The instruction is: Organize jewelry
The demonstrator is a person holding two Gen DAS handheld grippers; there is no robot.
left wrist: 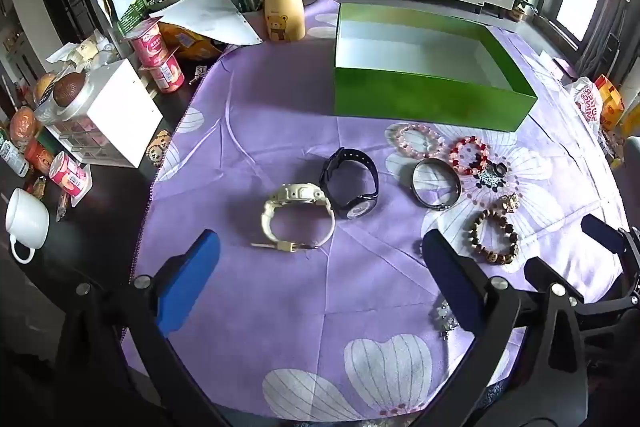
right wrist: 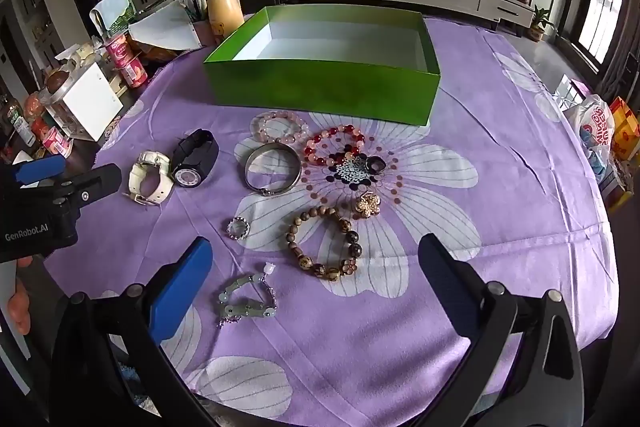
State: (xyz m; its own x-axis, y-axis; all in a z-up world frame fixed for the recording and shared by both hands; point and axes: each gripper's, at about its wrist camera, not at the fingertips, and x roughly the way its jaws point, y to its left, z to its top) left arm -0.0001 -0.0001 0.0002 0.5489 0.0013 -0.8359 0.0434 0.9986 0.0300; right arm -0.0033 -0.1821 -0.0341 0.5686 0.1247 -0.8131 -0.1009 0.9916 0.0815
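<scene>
Green box (right wrist: 320,89) empty at far side of tabletop, all jewelry loose on purple cloth (right wrist: 500,227) before it. Left gripper (left wrist: 320,275) jaws apart, empty, hovering short of white watch (left wrist: 298,223). Right gripper (right wrist: 316,275) jaws apart, empty, over wooden bead bracelet (right wrist: 324,245). Likely first pick: straddle one band section, close gently, lift clear of neighbours, lower inside box walls.

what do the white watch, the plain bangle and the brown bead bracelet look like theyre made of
White watch: likely matte resin or plastic, going by its chunky moulded strap, with a metal-looking buckle.
Plain bangle: probably polished metal; a thin, smooth, grey band with bright glints.
Brown bead bracelet: apparently wood or seed beads, mottled tan and dark brown with a low sheen; some may be stone.
</scene>
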